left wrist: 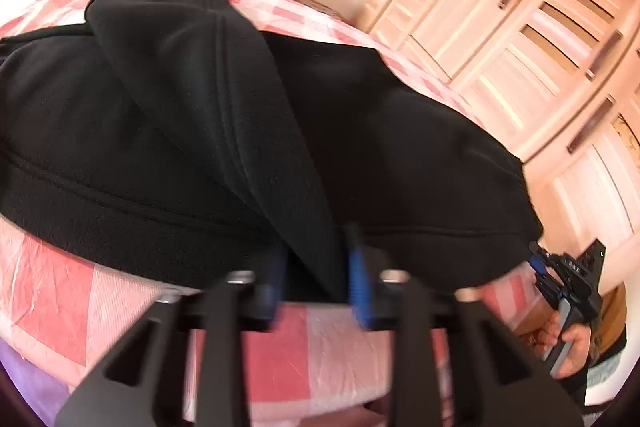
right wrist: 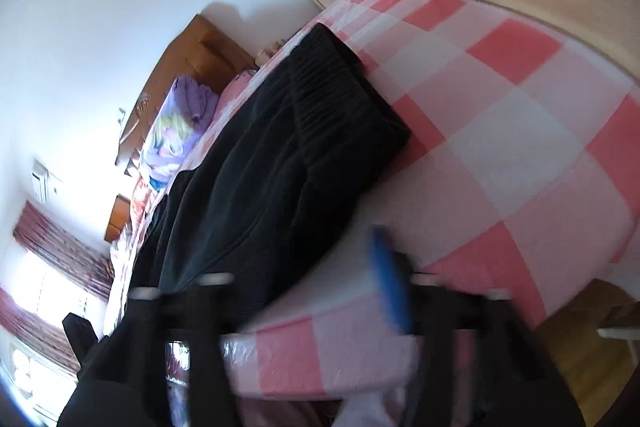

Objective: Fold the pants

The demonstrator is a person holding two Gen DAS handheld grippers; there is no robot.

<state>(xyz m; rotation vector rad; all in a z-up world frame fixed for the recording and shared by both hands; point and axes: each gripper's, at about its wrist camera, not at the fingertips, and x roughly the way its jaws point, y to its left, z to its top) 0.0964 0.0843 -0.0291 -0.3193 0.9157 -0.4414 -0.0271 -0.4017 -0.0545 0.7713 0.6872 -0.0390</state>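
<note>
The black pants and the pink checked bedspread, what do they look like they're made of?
Black pants: likely thick fleece or knit, matte and fuzzy, with a ribbed gathered waistband. Pink checked bedspread: probably thin woven cotton, matte and finely crinkled.

left gripper (left wrist: pixel 316 281): chunky black plastic arms with cutouts, silver bolts up top, blue finger pads (left wrist: pixel 357 283)
right gripper (right wrist: pixel 304 291): same black frame, blue pad, pretty blurry here
right hand (left wrist: pixel 570 345): bare skin at 4 o'clock, on a grey-and-blue handle
</note>
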